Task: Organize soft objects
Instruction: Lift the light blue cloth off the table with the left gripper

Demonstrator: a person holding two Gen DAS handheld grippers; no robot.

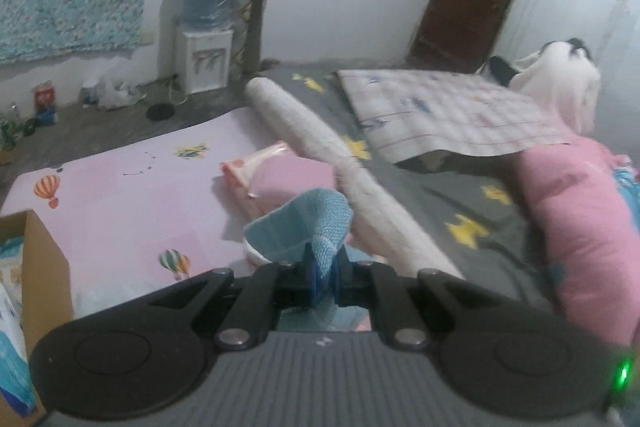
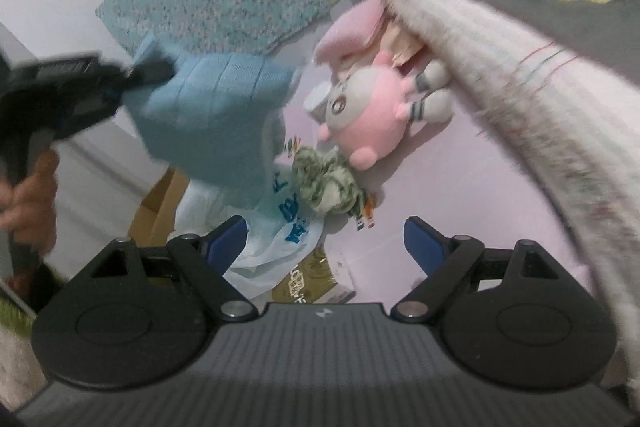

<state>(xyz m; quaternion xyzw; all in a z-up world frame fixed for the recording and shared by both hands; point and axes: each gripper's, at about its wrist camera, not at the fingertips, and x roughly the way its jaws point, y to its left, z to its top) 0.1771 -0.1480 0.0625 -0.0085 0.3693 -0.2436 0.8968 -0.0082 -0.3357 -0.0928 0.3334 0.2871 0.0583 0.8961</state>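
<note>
Now blue cloth [image 1: 304, 227] pinched in left gripper [image 1: 323, 275], right gripper [image 2: 324, 243] spread below.

The cardboard box [image 1: 38, 267] is running off the left edge. The blue cloth [image 1: 316, 227] is hiding the pink pouch's [image 1: 288, 179] near corner; the bolster [image 2: 500, 75] is covering the plush toy's [image 2: 368, 107] top.

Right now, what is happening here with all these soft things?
A person is tidying soft items on a pink mat. The left gripper is shut on a blue cloth and holds it above the mat. The right gripper is open and holds nothing. It points toward a pink plush toy and a green scrunchie lying on the mat. A cardboard box stands at the mat's edge.
</note>
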